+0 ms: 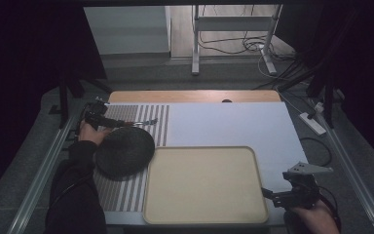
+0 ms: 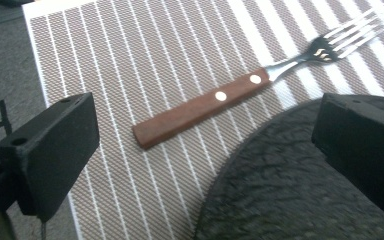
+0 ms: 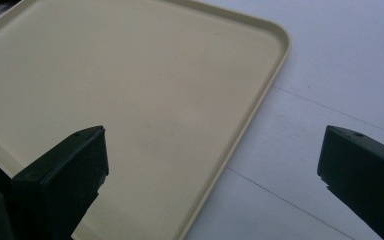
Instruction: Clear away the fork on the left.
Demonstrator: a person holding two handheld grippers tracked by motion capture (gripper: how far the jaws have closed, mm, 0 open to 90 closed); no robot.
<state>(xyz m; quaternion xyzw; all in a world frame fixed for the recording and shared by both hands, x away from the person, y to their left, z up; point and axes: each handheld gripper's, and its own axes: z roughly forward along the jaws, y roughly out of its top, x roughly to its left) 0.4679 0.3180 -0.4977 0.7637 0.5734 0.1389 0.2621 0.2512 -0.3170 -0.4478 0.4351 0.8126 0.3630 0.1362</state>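
The left gripper (image 1: 93, 117) sits at the far left of the tabletop (image 1: 233, 124), above the striped placemat (image 1: 126, 192), with its jaws spread wide and nothing between them. The fork (image 2: 240, 90) lies flat on the placemat just ahead of this gripper, between the lines of its two jaws in the left gripper view, its brown wooden handle with two rivets pointing back toward the gripper and its metal tines pointing away. The fork is not touched by either jaw. Just beside the fork, on its near side, lies a dark round woven mat (image 1: 124, 152), whose edge comes close to the handle without covering it. The right gripper (image 1: 272, 195) hovers at the near right, over the right rim of the beige tray (image 1: 202, 214), its jaws also standing apart and holding nothing, well apart from the fork.
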